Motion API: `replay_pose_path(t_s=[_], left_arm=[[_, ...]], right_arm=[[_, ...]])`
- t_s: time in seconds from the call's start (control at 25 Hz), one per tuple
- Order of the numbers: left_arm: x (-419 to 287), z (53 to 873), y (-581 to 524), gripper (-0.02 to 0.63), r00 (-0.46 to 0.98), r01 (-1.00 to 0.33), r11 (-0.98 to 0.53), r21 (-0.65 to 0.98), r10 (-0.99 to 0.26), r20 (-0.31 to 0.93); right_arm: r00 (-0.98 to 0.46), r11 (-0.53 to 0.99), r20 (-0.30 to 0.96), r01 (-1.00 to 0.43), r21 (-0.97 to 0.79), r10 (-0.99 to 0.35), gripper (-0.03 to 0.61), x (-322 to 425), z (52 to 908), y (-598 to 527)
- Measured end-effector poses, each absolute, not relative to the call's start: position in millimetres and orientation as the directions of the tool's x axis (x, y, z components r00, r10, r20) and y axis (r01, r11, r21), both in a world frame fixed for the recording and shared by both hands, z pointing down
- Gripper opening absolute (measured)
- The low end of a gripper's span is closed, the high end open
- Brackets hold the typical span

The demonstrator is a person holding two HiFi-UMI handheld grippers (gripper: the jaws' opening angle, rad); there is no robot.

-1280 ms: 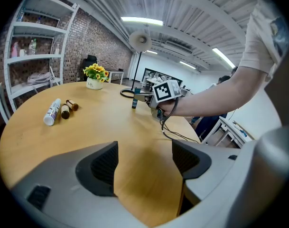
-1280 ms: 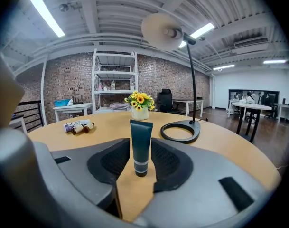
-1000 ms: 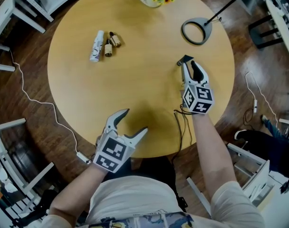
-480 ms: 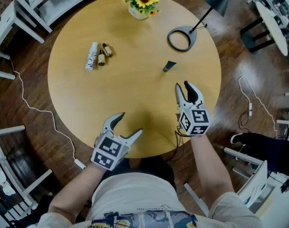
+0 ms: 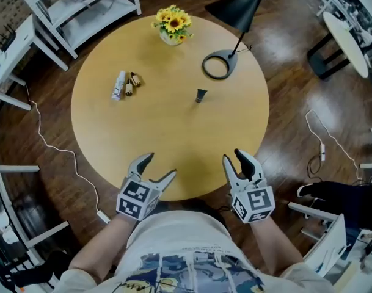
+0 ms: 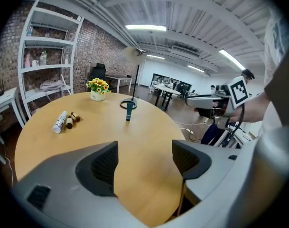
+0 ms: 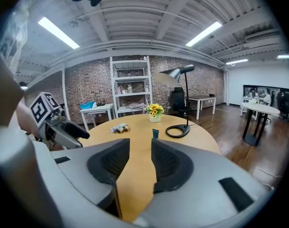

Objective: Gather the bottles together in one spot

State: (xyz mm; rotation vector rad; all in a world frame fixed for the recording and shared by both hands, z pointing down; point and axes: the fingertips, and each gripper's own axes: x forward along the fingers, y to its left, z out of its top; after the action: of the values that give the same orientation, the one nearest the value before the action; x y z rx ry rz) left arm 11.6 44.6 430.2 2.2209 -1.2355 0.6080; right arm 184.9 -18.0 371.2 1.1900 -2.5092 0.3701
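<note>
On the round wooden table (image 5: 112, 139) a white bottle (image 5: 120, 85) lies at the far left beside two small brown bottles (image 5: 129, 88) (image 5: 136, 79). A dark teal bottle (image 5: 201, 95) stands alone mid-table, and shows upright in the left gripper view (image 6: 129, 111) and the right gripper view (image 7: 155, 133). My left gripper (image 5: 154, 166) hangs over the near table edge with its jaws wide open and empty (image 6: 144, 163). My right gripper (image 5: 237, 162) hovers at the near right edge, with only a narrow gap between its jaws and nothing in it (image 7: 140, 163).
A vase of sunflowers (image 5: 171, 24) stands at the table's far edge. A black desk lamp's ring base (image 5: 217, 66) sits just beyond the teal bottle. White shelving (image 5: 82, 5) stands behind the table, and cables (image 5: 57, 151) trail on the wooden floor.
My right gripper let go of the teal bottle, which now stands mid-table, and drew back to the near edge. The left gripper also pulled back and up a little.
</note>
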Motion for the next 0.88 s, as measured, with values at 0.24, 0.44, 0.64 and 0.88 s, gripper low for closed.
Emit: replay_pose_path(t_s=[0.24, 0.44, 0.64, 0.88], left_arm=[[20, 401, 68, 0.331, 0.445, -0.891, -0.393, 0.225, -0.662, 0.604], [14, 393, 76, 0.331, 0.401, -0.915, -0.33, 0.231, -0.681, 0.613], [10, 385, 77, 0.331, 0.391, -0.92, -0.297, 0.255, -0.695, 0.603], [-4, 381, 94, 0.331, 0.438, -0.898, -0.355, 0.259, -0.671, 0.599]], right_arm=[[-0.677, 0.706, 0.398, -0.702, -0.094, -0.62, 0.193, 196, 340, 35], [-0.699, 0.711, 0.372, -0.691, -0.13, -0.611, 0.195, 205, 335, 34], [-0.694, 0.703, 0.376, -0.697, -0.141, -0.613, 0.196, 204, 337, 17], [-0.638, 0.65, 0.407, -0.749, -0.13, -0.654, 0.196, 190, 331, 35]])
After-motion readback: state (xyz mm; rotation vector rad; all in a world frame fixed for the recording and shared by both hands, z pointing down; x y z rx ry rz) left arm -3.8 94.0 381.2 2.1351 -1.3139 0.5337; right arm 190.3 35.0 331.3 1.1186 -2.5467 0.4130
